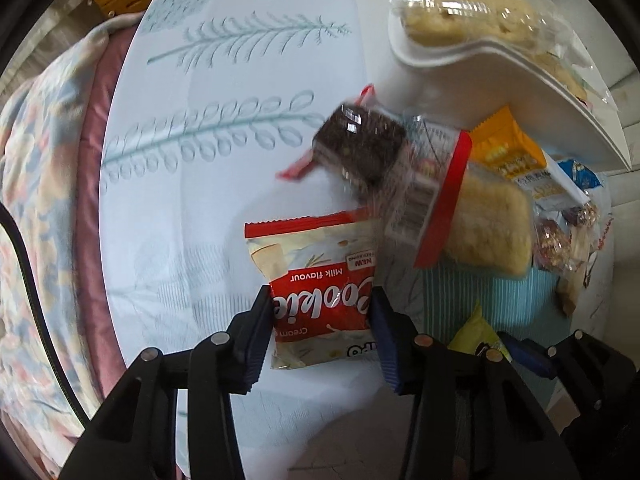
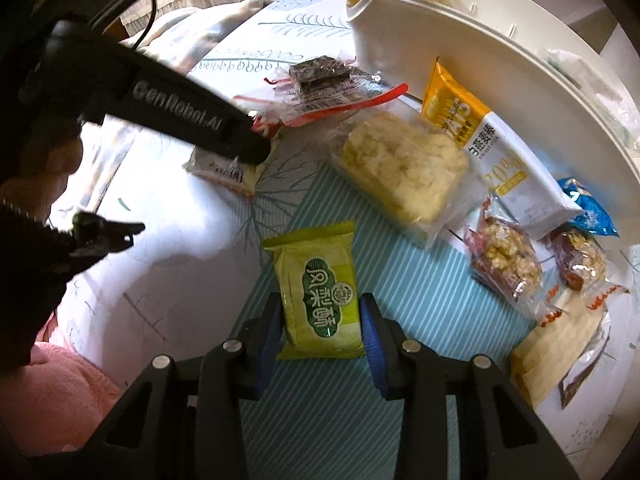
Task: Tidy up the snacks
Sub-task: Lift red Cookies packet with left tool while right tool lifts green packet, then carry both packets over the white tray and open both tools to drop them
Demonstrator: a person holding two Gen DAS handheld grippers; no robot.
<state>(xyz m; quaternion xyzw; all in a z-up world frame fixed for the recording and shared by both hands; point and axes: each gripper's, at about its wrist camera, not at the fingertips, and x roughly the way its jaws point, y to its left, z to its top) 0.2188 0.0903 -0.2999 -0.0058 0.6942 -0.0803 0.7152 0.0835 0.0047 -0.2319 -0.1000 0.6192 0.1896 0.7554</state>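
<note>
Lifting straight up with left gripper (image 1: 320, 312) clamped on the red cookie packet (image 1: 316, 280) and right gripper (image 2: 320, 320) pinching the green pastry packet (image 2: 318, 292), both off the cloth, clearing the white tray (image 2: 460, 28) rim before lowering inside.

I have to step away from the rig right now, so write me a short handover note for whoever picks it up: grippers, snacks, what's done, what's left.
Left gripper: pads pressed on the red cookie packet.
Right gripper: closed on the green pastry packet, over the striped blue patch of the tablecloth.
White tray: holds at least one pale rice-cake pack.
Loose on the cloth: dark brownie pack, another pale rice-cake pack, orange-and-white bar, blue packet, two nut clusters.
Left: place both held packets, then sort the rest.
</note>
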